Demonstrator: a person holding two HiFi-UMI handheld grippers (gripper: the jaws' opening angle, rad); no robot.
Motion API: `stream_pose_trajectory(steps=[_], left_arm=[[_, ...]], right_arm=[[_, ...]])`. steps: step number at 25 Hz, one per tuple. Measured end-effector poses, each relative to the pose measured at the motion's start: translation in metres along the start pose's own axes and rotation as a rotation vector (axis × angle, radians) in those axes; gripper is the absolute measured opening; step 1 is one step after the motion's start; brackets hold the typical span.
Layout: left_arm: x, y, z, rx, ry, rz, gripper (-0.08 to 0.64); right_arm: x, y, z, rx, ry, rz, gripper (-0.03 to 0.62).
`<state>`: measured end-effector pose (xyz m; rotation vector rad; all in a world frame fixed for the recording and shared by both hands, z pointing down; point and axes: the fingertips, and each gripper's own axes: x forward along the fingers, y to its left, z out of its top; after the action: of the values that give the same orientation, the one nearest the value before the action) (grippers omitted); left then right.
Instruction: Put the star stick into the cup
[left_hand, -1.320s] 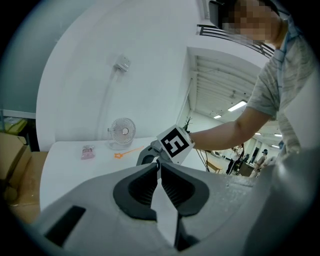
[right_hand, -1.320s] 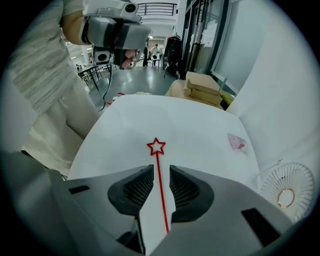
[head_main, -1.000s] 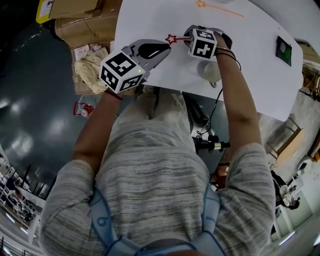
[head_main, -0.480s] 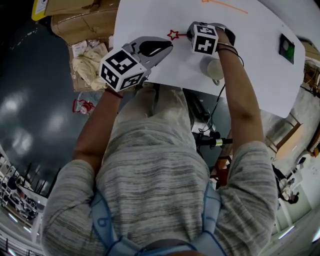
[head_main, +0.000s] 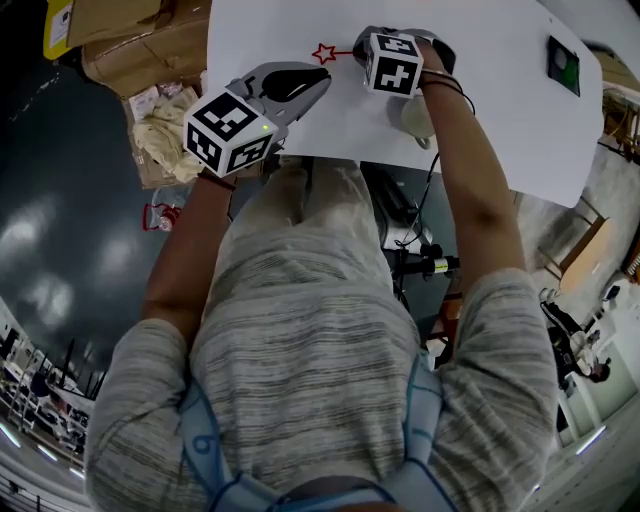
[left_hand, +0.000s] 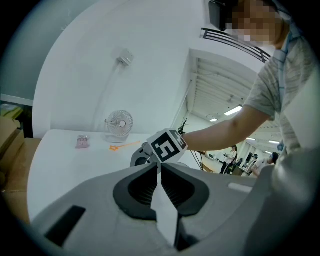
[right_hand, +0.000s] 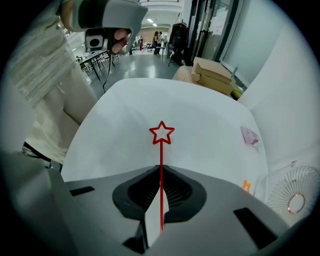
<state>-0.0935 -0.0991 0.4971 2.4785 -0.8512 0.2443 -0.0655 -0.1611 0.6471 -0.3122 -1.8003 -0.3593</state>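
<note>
Right gripper (right_hand: 161, 171) narrowed, closing on star stick (right_hand: 161, 152)

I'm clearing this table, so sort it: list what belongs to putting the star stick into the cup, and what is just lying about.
Job: red star-topped stick, pinched in the right claw, its jaws closing; white cup by that wrist.
Lying about: orange star-topped stick; white desk fan; pink packet; brown cardboard boxes; left claw, shut and empty.

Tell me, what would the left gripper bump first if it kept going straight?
Probably the right gripper: its marker cube sits dead ahead of the left gripper, whose jaws are shut. The right jaws are closing on the star stick. Depth is hard to judge.
</note>
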Motion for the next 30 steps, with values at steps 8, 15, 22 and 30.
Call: stream_pose_trajectory(steps=[8, 15, 22, 30], left_arm=[[0.004, -0.009, 0.009, 0.015, -0.016, -0.02, 0.017], [0.005, -0.021, 0.016, 0.039, -0.026, -0.044, 0.017], [0.008, -0.038, 0.026, 0.075, -0.029, -0.071, 0.017], [0.016, -0.051, 0.042, 0.118, -0.036, -0.1, 0.017]], right_arm=[[-0.053, -0.016, 0.011, 0.197, -0.16, -0.15, 0.02], [-0.122, -0.023, 0.011, 0.423, -0.359, -0.316, 0.02], [-0.193, -0.012, 0.006, 0.626, -0.594, -0.47, 0.02], [-0.251, 0.007, -0.022, 0.863, -0.859, -0.63, 0.02]])
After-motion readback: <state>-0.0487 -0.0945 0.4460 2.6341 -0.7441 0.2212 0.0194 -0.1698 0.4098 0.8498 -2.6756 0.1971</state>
